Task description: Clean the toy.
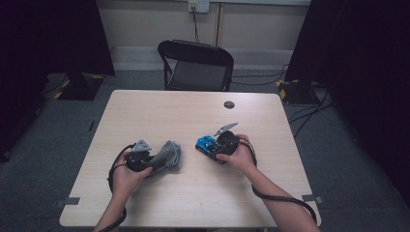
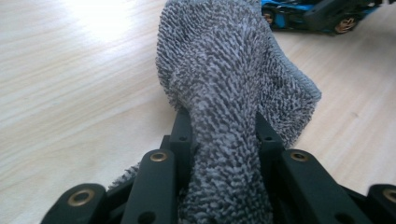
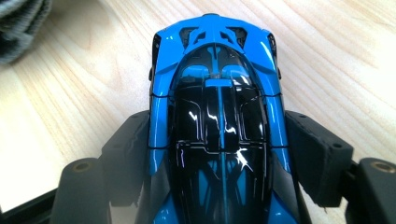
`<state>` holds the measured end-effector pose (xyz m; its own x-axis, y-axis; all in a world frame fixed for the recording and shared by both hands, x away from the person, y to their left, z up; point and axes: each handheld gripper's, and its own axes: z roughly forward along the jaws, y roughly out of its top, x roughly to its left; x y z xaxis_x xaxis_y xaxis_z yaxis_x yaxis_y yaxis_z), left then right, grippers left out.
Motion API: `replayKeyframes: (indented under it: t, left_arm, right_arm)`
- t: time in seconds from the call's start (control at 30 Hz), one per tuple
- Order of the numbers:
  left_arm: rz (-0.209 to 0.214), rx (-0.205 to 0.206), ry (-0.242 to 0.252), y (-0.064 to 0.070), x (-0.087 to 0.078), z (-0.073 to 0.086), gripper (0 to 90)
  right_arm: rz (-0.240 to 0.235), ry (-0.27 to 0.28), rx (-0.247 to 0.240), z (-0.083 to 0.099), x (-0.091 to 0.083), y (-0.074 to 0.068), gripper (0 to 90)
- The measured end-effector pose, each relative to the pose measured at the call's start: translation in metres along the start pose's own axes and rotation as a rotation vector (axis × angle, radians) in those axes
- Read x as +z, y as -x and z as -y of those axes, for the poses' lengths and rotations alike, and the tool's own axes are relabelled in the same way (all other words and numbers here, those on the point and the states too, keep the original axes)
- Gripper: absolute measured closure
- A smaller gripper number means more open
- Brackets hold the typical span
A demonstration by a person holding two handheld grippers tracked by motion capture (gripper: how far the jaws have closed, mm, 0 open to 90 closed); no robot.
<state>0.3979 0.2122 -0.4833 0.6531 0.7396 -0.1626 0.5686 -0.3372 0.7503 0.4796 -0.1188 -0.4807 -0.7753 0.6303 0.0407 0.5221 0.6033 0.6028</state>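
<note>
Grey cloth (image 2: 224, 84) in left tool (image 2: 223, 135)

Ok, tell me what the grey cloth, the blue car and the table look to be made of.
Grey cloth: soft looped pile, likely microfibre or terry; matte, nubby tufts, folding limply in the left gripper.
Blue car: hard, glossy shell, probably plastic or painted metal; sharp light reflections on its black canopy, clamped in the right gripper.
Table: pale wood-grain surface, possibly laminate; smooth with a faint sheen.
</note>
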Motion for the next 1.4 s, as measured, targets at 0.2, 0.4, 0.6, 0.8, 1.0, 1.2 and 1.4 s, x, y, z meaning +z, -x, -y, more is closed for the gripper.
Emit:
replayKeyframes:
  t: [0.2,0.4,0.6,0.8,1.0,1.2,1.4]
  left_arm:
    - [-0.037,-0.009,0.023,0.000,0.002,-0.002,68.3]
    - [-0.045,0.023,-0.033,0.000,0.010,0.000,64.2]
    - [-0.033,0.062,-0.022,0.003,0.003,-0.010,36.3]
    - [0.007,0.082,-0.078,-0.003,-0.009,-0.005,25.6]
    - [0.003,0.099,-0.110,-0.003,0.003,0.003,55.3]
    - [-0.126,-0.016,-0.023,-0.012,0.004,-0.012,68.4]
    - [-0.173,-0.095,0.027,-0.022,0.014,-0.045,68.4]
  right_arm:
    - [-0.007,0.022,0.004,-0.001,-0.007,0.000,28.3]
    - [0.001,0.020,-0.010,0.000,-0.012,-0.001,28.3]
    - [-0.008,0.020,0.013,0.011,-0.006,0.002,28.3]
    - [-0.004,0.029,0.005,0.009,-0.010,0.002,28.3]
    - [-0.027,0.063,-0.003,0.005,-0.020,-0.003,28.3]
    - [-0.070,0.090,-0.049,0.000,-0.027,-0.018,28.3]
    - [-0.111,0.108,-0.089,-0.004,-0.029,-0.034,28.3]
